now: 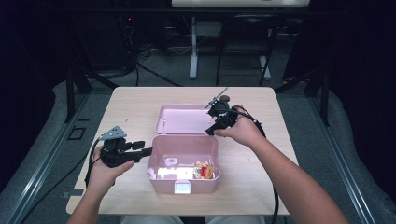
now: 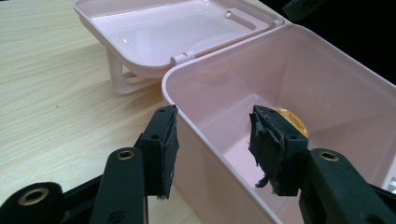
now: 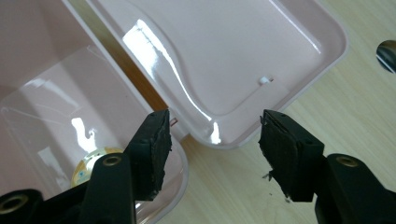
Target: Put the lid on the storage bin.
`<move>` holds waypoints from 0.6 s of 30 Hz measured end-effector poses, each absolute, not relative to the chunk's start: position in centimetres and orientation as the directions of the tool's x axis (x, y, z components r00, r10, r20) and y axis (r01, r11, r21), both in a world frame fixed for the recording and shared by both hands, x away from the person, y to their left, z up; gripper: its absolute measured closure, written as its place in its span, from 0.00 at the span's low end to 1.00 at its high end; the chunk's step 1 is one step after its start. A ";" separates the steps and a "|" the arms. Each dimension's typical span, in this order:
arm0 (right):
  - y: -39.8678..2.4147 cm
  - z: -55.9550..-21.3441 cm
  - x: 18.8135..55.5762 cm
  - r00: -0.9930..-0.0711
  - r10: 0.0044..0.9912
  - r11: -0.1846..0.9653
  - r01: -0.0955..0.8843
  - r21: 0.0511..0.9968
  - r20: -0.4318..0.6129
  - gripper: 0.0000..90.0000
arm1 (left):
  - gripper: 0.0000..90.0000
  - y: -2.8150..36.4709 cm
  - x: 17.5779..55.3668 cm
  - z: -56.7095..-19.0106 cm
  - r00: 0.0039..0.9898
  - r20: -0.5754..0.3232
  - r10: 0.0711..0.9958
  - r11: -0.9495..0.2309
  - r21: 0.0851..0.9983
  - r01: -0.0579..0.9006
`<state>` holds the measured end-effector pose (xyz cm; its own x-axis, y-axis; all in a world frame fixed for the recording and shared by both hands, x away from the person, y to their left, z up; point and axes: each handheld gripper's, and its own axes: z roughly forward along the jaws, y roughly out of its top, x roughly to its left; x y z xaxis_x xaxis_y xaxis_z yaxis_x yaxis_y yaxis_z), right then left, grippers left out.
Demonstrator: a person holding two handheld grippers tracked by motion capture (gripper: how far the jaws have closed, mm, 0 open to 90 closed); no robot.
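Observation:
A pink plastic box stands open on the wooden table, its lid laid back flat behind it. Inside lie a small red and orange packet and a round gold-topped item. My left gripper is at the box's left side; in the left gripper view its open jaws straddle the box wall, one outside and one inside, with the pads off it. My right gripper hovers over the lid's near right corner. Its jaws stand open on either side of the lid's rim without touching it.
A white latch sits on the box's front wall. A small dark round object lies on the table just beyond the lid's right end. Bare tabletop surrounds the box. Desk legs and cables stand on the floor beyond the table.

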<state>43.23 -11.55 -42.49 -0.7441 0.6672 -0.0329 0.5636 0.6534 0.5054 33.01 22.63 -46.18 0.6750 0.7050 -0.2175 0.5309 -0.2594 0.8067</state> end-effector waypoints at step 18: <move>-12.1 -43.2 44.8 -0.663 0.748 0.548 0.605 0.577 -0.016 0.55 | 0.60 22.1 33.0 -46.5 0.690 -0.211 0.693 -0.278 0.804 0.526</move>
